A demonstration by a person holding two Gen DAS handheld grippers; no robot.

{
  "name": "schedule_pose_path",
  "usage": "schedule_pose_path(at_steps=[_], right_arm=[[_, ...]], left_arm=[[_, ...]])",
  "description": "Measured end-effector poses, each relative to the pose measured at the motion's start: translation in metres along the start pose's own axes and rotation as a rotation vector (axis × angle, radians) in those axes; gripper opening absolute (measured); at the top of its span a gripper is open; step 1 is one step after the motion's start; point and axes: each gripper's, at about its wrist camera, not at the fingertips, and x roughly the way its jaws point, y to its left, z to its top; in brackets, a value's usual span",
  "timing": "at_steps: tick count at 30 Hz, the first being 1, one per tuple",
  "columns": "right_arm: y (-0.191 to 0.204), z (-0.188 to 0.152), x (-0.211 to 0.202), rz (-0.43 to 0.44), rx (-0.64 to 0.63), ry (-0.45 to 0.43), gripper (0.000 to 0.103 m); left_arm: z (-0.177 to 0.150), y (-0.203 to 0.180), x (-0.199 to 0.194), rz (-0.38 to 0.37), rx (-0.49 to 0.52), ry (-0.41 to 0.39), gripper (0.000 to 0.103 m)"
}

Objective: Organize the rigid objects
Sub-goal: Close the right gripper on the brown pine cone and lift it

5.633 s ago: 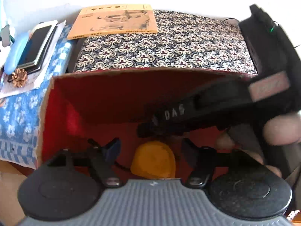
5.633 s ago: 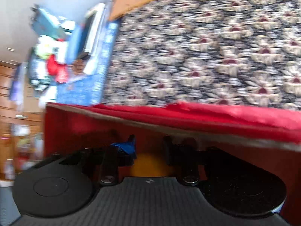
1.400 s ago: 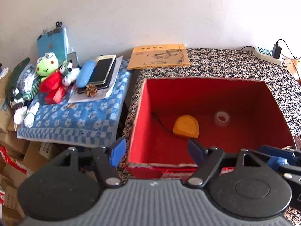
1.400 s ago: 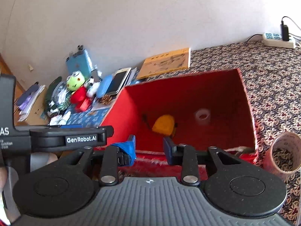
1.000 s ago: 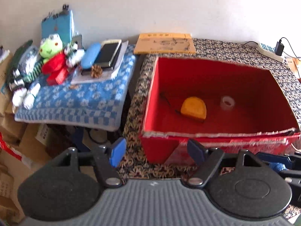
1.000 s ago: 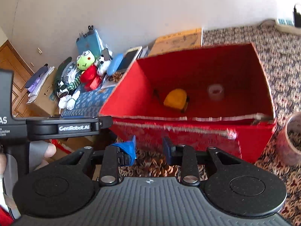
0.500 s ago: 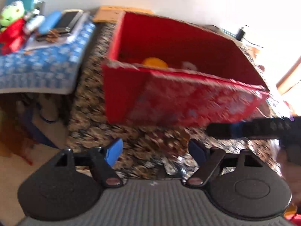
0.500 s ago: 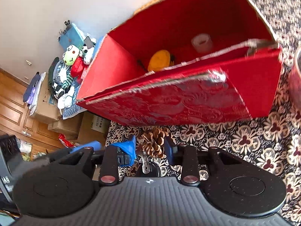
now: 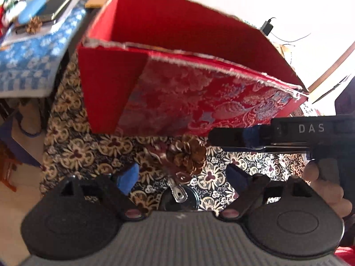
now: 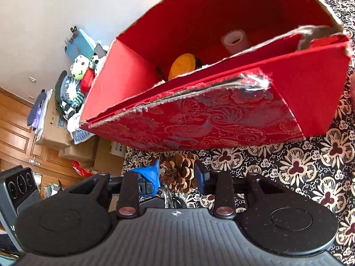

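Note:
A brown pine cone lies on the flowered cloth in front of the red box. My left gripper is open just short of the cone, over a black round item with a metal clip. My right gripper is open at a narrow gap, and the pine cone sits between its fingers. In the left wrist view the right gripper comes in from the right, its tip at the cone's edge. Inside the red box lie a yellow tape measure and a tape roll.
A blue checked cushion left of the box carries a phone and a second pine cone. A plush frog and cardboard boxes stand further left. A hand holds the right gripper. A plug sits behind the box.
Both grippers dropped from above the box to the cloth in front of it. The pine cone and the black clipped item came into view, and the cone now sits between the right fingers.

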Motion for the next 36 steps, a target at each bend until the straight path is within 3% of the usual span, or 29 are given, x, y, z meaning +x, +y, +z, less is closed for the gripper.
schedule_pose_path(at_steps=[3,7,10,13,15,17,20,26,36], right_arm=[[-0.004,0.002,0.009,-0.002,0.02,0.015,0.018],[-0.009,0.002,0.016,0.016,0.036,0.044,0.018],[-0.015,0.002,0.023,0.013,0.068,0.06,0.018],[-0.02,0.002,0.026,0.015,0.089,0.064,0.019],[-0.024,0.002,0.027,0.028,0.112,0.058,0.019],[-0.027,0.003,0.027,0.041,0.127,0.051,0.018],[-0.031,0.002,0.024,0.05,0.131,0.049,0.016],[-0.033,-0.003,0.005,0.028,0.104,0.015,0.012],[-0.051,-0.016,-0.06,-0.042,0.148,-0.093,0.009]], left_arm=[[0.002,-0.005,-0.001,-0.007,0.019,-0.017,0.089],[0.006,-0.022,-0.009,0.001,0.134,-0.06,0.089],[0.01,-0.03,-0.003,-0.02,0.188,-0.044,0.088],[0.011,-0.035,0.007,-0.021,0.219,-0.015,0.084],[0.012,-0.031,0.017,-0.022,0.211,0.009,0.071],[0.013,-0.029,0.025,-0.032,0.198,0.033,0.066],[0.014,-0.028,0.028,-0.041,0.199,0.03,0.066],[0.021,-0.04,0.034,-0.069,0.216,0.047,0.049],[0.032,-0.096,0.03,-0.201,0.319,0.04,0.047]])
